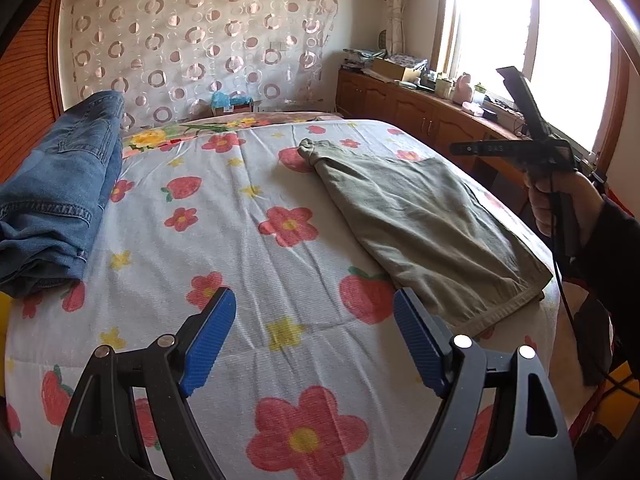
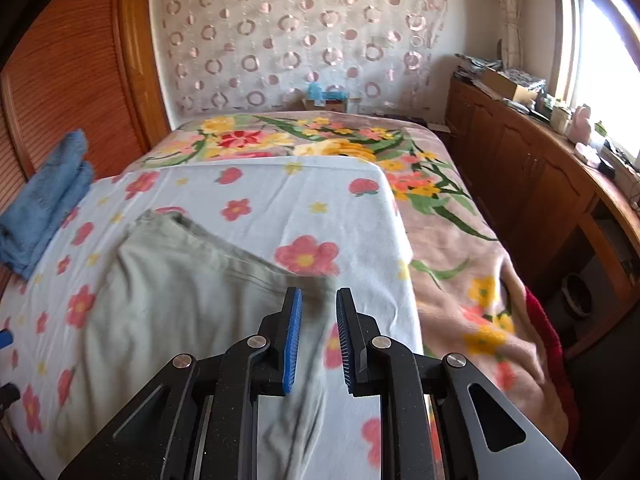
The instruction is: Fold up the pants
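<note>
Olive pants (image 1: 432, 216) lie folded flat on the bed's floral sheet (image 1: 224, 248), w/ folded jeans (image 1: 56, 192) well apart at the far side. Left gripper (image 1: 314, 340) hovers w/ jaws wide, nothing between, pants just beside its right pad. Right gripper (image 2: 318, 336) sits over the pants' edge, jaws slightly parted, no cloth pinched.

Floral sheet (image 1: 240, 240) over flowered blanket (image 2: 460, 240), wooden cabinets (image 2: 520, 168), circle-patterned curtain (image 1: 192, 40).

Both wrist views downward over bed (image 1: 280, 240)

bright daylight w/ blown-out window (image 1: 496, 20), fisheye-bent edges, motion blur on pants (image 2: 180, 280) in right view.
</note>
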`<action>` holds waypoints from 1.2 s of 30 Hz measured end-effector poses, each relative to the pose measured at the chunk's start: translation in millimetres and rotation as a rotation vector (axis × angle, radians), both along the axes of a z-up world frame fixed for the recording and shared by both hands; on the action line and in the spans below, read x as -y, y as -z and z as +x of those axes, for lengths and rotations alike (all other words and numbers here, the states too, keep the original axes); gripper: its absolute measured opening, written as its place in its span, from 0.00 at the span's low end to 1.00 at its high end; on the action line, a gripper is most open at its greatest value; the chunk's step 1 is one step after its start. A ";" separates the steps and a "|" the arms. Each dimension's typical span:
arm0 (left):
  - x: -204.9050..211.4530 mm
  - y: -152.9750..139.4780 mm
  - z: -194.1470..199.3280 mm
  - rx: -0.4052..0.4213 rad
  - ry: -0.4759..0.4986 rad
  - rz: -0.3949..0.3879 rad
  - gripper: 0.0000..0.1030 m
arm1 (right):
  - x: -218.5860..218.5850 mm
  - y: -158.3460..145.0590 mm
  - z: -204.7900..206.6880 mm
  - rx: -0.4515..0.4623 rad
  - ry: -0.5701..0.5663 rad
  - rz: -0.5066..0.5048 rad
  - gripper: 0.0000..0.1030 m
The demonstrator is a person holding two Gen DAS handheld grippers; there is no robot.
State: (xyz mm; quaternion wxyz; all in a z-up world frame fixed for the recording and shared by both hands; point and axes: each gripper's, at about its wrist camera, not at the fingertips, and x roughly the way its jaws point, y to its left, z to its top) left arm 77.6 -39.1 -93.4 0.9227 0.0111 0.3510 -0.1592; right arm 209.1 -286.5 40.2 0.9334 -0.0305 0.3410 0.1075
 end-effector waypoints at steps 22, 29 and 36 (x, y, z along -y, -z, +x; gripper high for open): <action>22.5 7.5 -1.9 -0.026 0.050 0.013 0.79 | -32.7 46.0 -59.4 -0.054 -0.212 -0.073 0.45; 37.3 8.8 -4.8 -0.035 0.102 0.000 0.79 | -41.3 46.4 -60.9 -0.057 -0.198 -0.066 0.50; 58.7 10.3 -7.4 -0.065 0.185 -0.005 0.52 | -22.2 32.2 -87.9 -0.054 -0.147 -0.006 0.49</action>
